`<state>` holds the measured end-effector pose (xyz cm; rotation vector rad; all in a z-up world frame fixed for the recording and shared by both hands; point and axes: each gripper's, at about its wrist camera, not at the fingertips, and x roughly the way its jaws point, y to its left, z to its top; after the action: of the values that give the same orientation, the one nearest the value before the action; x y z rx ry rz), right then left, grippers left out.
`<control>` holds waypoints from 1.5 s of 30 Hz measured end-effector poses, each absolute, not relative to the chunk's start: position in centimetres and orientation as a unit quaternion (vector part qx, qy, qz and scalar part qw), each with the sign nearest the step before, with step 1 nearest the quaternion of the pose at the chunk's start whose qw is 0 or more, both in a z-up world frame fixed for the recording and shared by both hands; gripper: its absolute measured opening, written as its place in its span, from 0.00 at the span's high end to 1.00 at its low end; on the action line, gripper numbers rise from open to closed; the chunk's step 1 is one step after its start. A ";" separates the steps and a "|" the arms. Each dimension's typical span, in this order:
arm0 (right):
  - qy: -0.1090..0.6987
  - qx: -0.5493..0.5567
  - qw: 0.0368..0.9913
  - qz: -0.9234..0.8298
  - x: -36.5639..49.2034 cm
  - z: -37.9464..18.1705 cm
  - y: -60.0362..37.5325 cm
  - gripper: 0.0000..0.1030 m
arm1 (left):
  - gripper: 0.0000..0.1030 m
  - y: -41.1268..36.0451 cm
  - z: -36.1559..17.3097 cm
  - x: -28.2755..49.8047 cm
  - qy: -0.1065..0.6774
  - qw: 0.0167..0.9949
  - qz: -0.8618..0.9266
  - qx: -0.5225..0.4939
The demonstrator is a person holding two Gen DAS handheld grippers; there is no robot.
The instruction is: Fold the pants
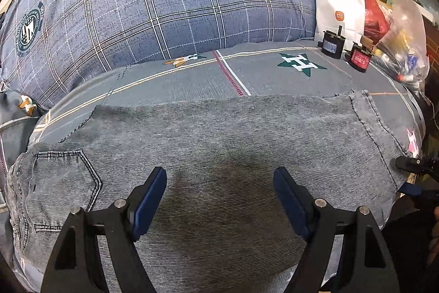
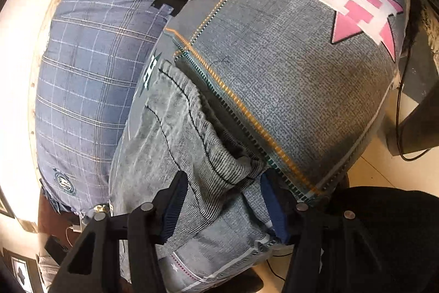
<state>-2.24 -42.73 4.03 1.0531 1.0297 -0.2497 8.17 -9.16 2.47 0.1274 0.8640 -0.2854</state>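
Grey denim pants [image 1: 219,133] lie flat across the bed, with a back pocket [image 1: 65,177] at the left end. Hovering over their middle is my left gripper [image 1: 219,173], jaws wide open, nothing between its fingers. At the pants' right end, near the mattress edge, my right gripper [image 1: 403,175] straddles the cloth. In the right wrist view the bunched, stitched hem of the pants [image 2: 214,150] sits between the half-spread fingers of that gripper [image 2: 223,179]. I see no firm pinch on the cloth.
The grey bedsheet [image 1: 274,73] carries star prints. A blue plaid quilt [image 1: 164,4] is piled at the back. A white paper bag [image 1: 340,15], two small black boxes [image 1: 332,44] and a clear plastic bag [image 1: 403,40] stand at the back right. The floor [image 2: 384,169] drops off beside the bed.
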 end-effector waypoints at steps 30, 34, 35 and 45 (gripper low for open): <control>0.480 0.376 0.784 -0.118 1.6 6.1 -40.8 0.81 | 0.21 -10.5 1.0 8.5 0.461 0.870 -0.144 0.095; 0.489 0.362 0.785 -0.120 1.8 6.2 -40.8 0.81 | 0.21 -11.3 -0.2 8.8 0.475 0.859 -0.144 0.127; 0.492 0.363 0.782 -0.121 1.8 5.9 -40.9 0.81 | 0.17 -11.3 -1.2 9.0 0.480 0.855 -0.144 0.133; 0.454 0.300 0.834 -0.088 3.4 12.5 -36.5 0.81 | 0.24 -8.0 0.3 9.2 0.469 0.869 -0.149 0.054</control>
<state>3.43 -36.52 12.50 0.6350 0.9622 -0.1855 9.20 -8.05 0.29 0.1133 0.9807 -0.3127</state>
